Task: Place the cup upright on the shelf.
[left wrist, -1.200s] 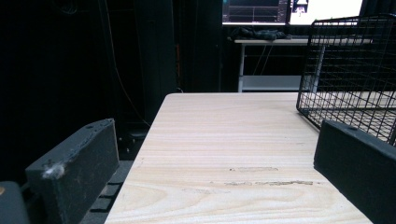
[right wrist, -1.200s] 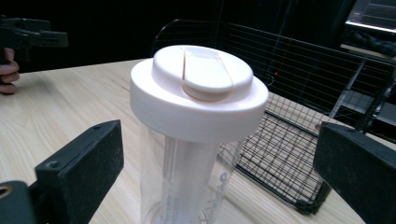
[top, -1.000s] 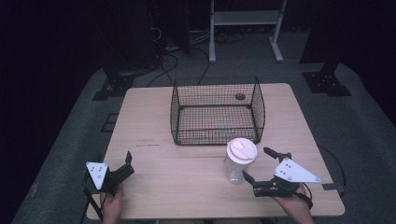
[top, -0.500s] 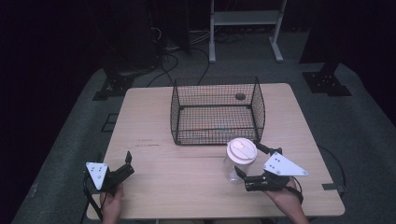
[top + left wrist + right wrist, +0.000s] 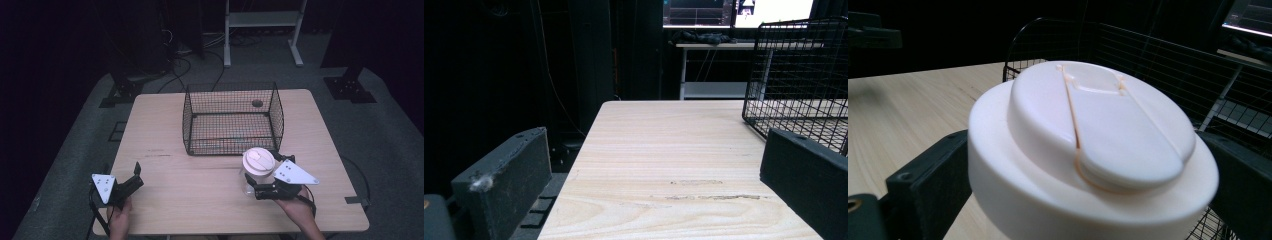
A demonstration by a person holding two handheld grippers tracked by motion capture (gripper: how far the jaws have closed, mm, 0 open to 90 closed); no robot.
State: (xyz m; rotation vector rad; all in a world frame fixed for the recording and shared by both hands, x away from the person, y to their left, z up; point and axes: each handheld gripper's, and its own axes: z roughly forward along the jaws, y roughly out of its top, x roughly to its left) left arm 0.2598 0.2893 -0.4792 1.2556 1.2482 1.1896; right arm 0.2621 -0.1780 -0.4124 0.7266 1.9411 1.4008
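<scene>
right gripper (image 5: 261, 176) jaws spread wide, one each side of the jar (image 5: 256, 171), sitting at lid level; in the right gripper view the white lid (image 5: 1093, 150) bulges between both black jaws, gaps look tiny but can't tell if either pad is touching yet. nothing clamped

jar: clear body, wide white flip-top lid, standing upright near the right front part of the tabletop (image 5: 200, 205), just in front of the wire basket (image 5: 232, 120)'s front right corner. contents not readable from here, looks empty or near it, so probably light. body likely rigid plastic or glass, smooth = slippery; lid is hard plastic with a rounded shoulder

grip judgement: lid rim is wider than the body, so jaws closing on the lid's side wall get a stiff, straight band to bite. avoid the domed top, pads would ride up and off. if the lid is only snapped on, lifting by it could pop it; going lower onto the body under the lid overhang would be safer, the overhang acts as a stop

left gripper (image 5: 131, 181) jaws wide apart too, holding nothing, parked near the front left corner of the tabletop, pointing toward the basket; left gripper view has bare wood between its jaws

room: basket front wall is just behind the jar, so little clearance pushing forward; top of the basket is open, so lift first, then go over the rim. right edge and front edge of the tabletop are near the right hand, watch the elbow-side retreat. centre front of the tabletop is bare, well apart from both grippers
</scene>
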